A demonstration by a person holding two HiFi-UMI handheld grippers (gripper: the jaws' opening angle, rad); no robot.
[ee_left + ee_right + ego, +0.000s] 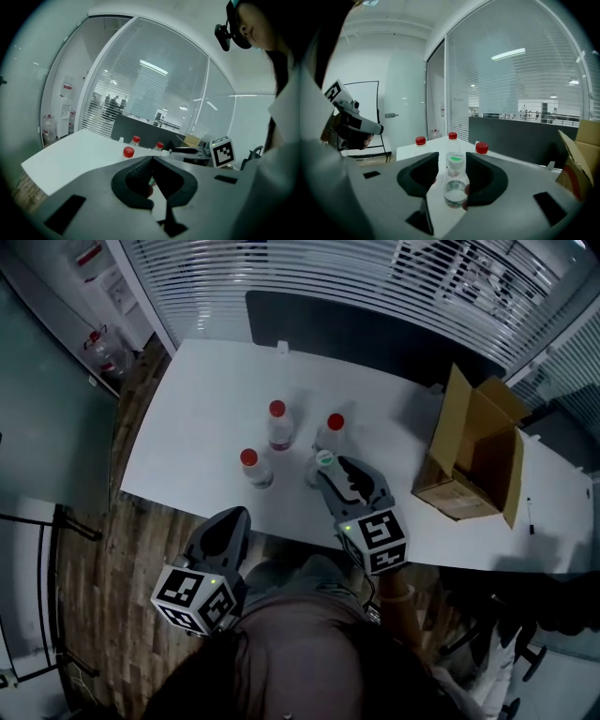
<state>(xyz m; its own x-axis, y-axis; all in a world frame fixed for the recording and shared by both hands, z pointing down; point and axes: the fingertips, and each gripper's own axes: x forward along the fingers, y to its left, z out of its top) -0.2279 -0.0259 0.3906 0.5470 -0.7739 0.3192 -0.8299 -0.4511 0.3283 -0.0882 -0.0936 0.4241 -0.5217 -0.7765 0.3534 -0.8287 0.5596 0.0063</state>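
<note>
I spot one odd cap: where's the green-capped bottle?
Head view, centre: the green-capped bottle stands on the white table between the open right tongs, red-capped bottles just beyond.

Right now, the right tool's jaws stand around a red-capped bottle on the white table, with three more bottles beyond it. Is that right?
Not quite. The bottle between the right tool's jaws has a green cap, not red; the right gripper view shows it. It stands on the white table, three more bottles beyond it.
</note>
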